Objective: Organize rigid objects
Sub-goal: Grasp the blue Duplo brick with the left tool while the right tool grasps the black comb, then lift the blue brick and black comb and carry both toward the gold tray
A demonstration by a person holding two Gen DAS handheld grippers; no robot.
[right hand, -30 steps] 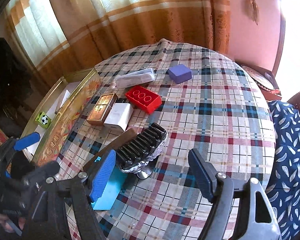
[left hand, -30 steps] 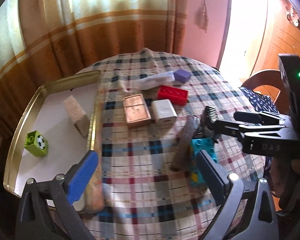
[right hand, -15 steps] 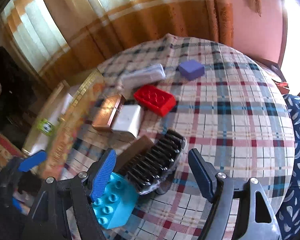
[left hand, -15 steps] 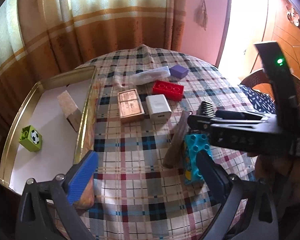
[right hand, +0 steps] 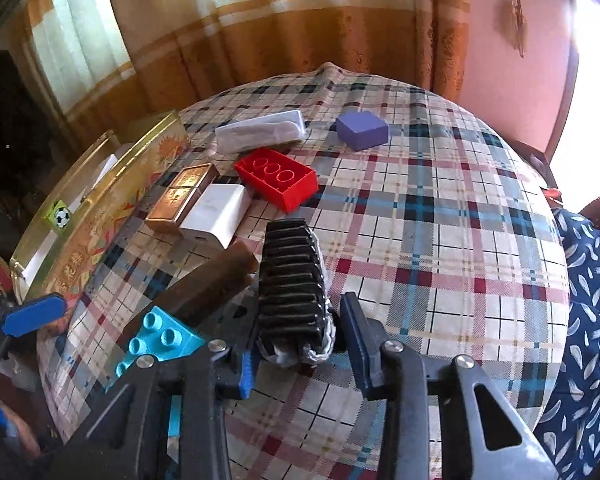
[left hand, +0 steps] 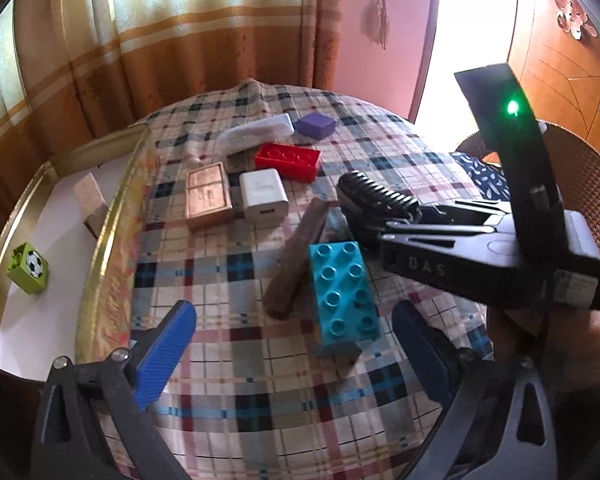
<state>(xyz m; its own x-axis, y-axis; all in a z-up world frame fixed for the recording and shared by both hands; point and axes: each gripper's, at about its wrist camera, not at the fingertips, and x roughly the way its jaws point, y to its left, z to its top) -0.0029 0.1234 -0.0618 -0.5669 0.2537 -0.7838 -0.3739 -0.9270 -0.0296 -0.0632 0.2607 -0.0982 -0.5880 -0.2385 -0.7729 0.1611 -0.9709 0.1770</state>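
On a table [right hand: 440,216] draped in plaid cloth, a ribbed black object [right hand: 292,280] is framed between the closing fingers of the right gripper [right hand: 300,348], though contact of the pads cannot be told. The left gripper [left hand: 296,344] is held with fingers wide apart and empty, a turquoise brick [left hand: 342,292] lying between them. A gold tray [left hand: 100,248] with a green cube [left hand: 28,268] is seen at nine o'clock.
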